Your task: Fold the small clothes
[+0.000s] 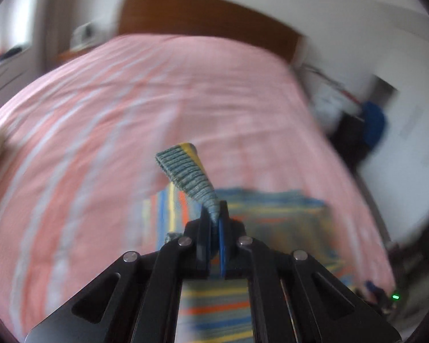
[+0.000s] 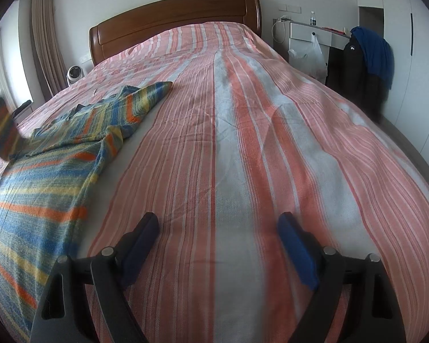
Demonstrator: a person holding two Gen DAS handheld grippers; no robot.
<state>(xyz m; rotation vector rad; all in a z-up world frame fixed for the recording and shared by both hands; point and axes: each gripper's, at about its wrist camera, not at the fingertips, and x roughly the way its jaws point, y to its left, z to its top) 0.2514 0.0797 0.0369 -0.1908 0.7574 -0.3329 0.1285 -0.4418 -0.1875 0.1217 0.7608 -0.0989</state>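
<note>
A small striped sweater (image 2: 51, 171) in blue, yellow and orange lies spread on the left part of the pink striped bed cover (image 2: 243, 114). My left gripper (image 1: 216, 211) is shut on the ribbed cuff of one sleeve (image 1: 186, 171), which sticks up above the sweater body (image 1: 271, 214). The left wrist view is blurred. That raised sleeve (image 2: 3, 131) shows at the far left edge of the right wrist view. The other sleeve (image 2: 148, 97) lies flat, pointing toward the headboard. My right gripper (image 2: 217, 225) hovers open over bare bed cover to the right of the sweater, with nothing between its fingers.
A wooden headboard (image 2: 171, 20) closes the far end of the bed. To the right stand a white desk (image 2: 309, 33) with a plastic bag (image 2: 309, 57) and a chair draped with dark jackets (image 2: 366, 65). A small fan (image 2: 74, 74) sits at the back left.
</note>
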